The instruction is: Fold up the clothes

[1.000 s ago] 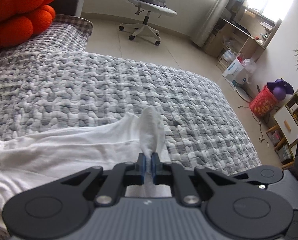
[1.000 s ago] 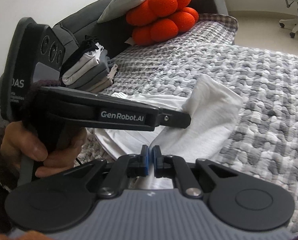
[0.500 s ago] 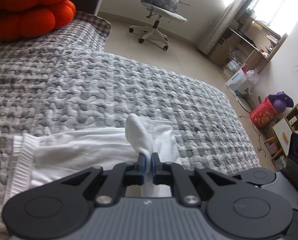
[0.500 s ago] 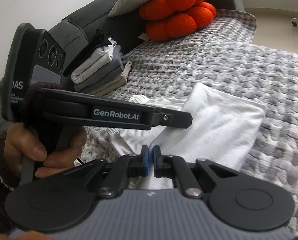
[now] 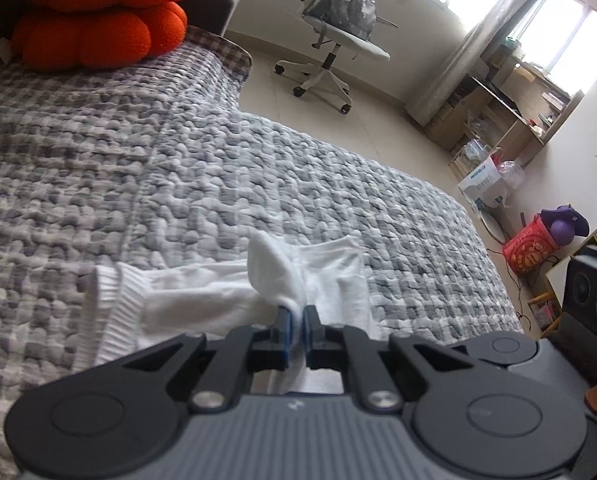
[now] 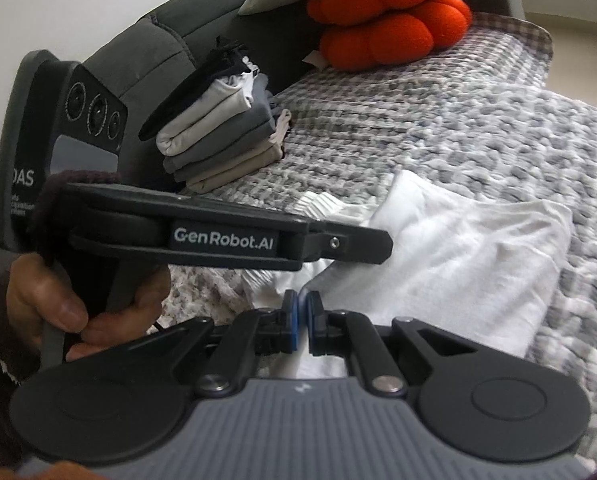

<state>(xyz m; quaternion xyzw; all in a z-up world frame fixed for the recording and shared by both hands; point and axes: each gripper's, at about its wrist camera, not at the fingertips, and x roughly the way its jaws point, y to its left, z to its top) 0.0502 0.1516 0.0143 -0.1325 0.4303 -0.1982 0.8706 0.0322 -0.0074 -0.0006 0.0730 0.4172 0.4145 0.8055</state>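
A white garment [image 5: 202, 300] with a ribbed hem lies partly folded on the grey knitted bed cover [image 5: 218, 168]. My left gripper [image 5: 296, 316] is shut on a bunched corner of it, which sticks up between the blue pads. In the right wrist view the same white garment [image 6: 458, 264] spreads to the right, one layer folded over another. My right gripper [image 6: 301, 305] is shut on an edge of this cloth close to the camera. The left gripper [image 6: 358, 246], held by a hand [image 6: 58, 312], crosses just above it.
A stack of folded clothes [image 6: 222, 140] sits by the dark headboard, with an orange cushion [image 6: 390, 20] behind it. Beyond the bed are a white office chair [image 5: 338, 40], a desk [image 5: 498, 108], a red bag [image 5: 532, 246] and cluttered floor.
Both grippers have carried the white garment across the bed toward the headboard side. The fold now lies further over, and the ribbed hem has come into view at the left.
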